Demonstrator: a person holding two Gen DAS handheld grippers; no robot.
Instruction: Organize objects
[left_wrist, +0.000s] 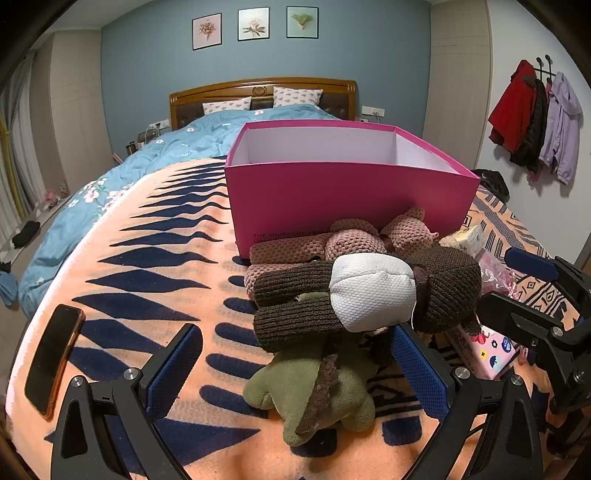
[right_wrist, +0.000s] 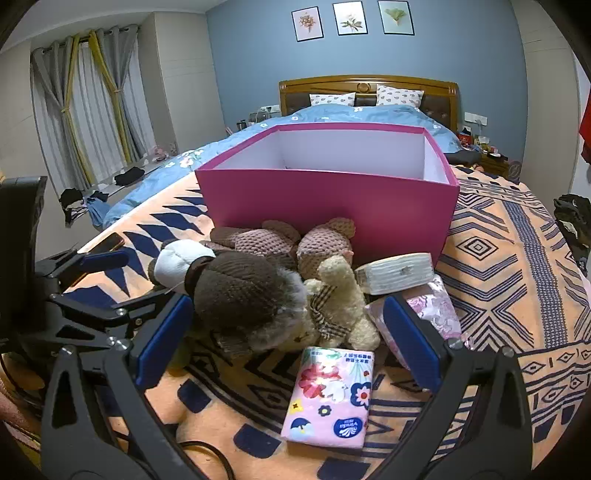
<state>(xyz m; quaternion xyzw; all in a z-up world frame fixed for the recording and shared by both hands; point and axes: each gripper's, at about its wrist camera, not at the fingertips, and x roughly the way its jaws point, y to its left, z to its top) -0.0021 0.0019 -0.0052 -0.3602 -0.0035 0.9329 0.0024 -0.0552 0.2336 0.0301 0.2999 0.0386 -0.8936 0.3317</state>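
Note:
An open pink box (left_wrist: 351, 195) (right_wrist: 332, 199) with a white inside stands on the bed. In front of it lies a heap of soft toys: a dark brown knitted toy with a white belly (left_wrist: 369, 291) (right_wrist: 236, 288), a pink knitted toy (left_wrist: 332, 243) (right_wrist: 321, 240), a green plush (left_wrist: 310, 391) and a cream plush (right_wrist: 340, 295). My left gripper (left_wrist: 295, 369) is open, its pads on either side of the green plush without pressing it. My right gripper (right_wrist: 288, 339) is open above a pink flowered tissue pack (right_wrist: 328, 395), close behind the brown and cream toys.
A white tissue pack (right_wrist: 395, 273) and a pink floral packet (right_wrist: 432, 314) lie to the right of the toys. A phone (left_wrist: 51, 358) rests near the blanket's left edge. The orange patterned blanket (left_wrist: 155, 258) covers the near bed; dark clothes (right_wrist: 572, 218) sit at far right.

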